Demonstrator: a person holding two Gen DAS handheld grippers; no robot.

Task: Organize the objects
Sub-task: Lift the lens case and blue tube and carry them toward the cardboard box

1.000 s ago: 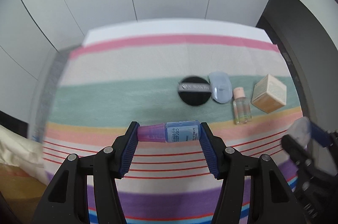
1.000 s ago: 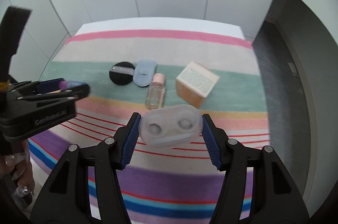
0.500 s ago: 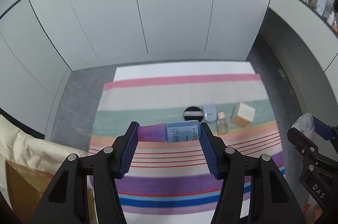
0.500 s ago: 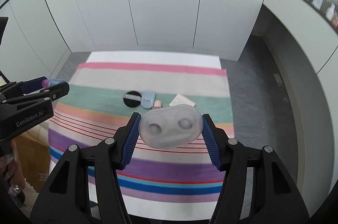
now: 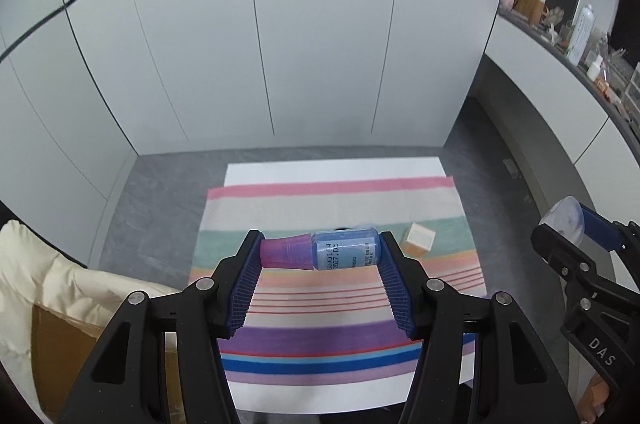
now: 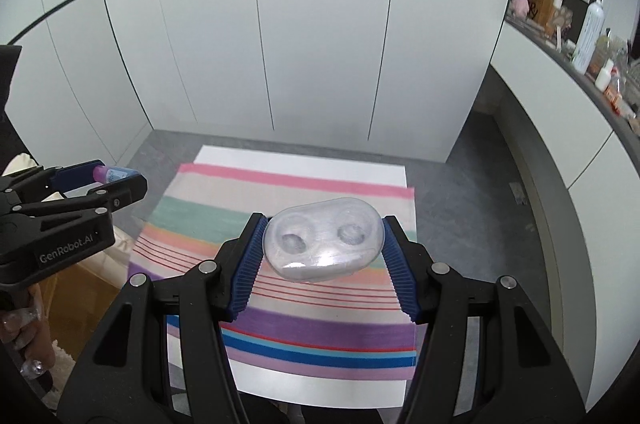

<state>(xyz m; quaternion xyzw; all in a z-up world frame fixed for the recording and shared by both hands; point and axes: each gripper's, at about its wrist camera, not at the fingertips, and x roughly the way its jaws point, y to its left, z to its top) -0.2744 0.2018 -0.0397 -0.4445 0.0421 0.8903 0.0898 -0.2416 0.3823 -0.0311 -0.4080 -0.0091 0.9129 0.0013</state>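
- Left gripper (image 5: pixel 320 256): blue pads clamped end-on on a small bottle (image 5: pixel 320 254), lying sideways mid-frame, purple cap to the left, blue label right. Label print partly readable, mostly too small.
- Right gripper (image 6: pixel 323 244): pads pressed on both ends of a clear lens case (image 6: pixel 322 238), two round wells showing, centre of frame, tilted a bit.
- Both held well above the striped cloth (image 5: pixel 332 312), which fills lower centre of each view.
- Left view: bottle hides most of what lies on the green stripe; only a tan box (image 5: pixel 418 238) shows clear, just right of the bottle, plus a dark sliver behind it, can't identify.
- Right view: case covers that same stretch of cloth; nothing on it visible.
- Right view, lower left edge: a hand (image 6: pixel 24 328) on the left gripper's handle, cut off by the frame.
- Shelf clutter (image 6: pixel 592 36) upper right: too small to sort.
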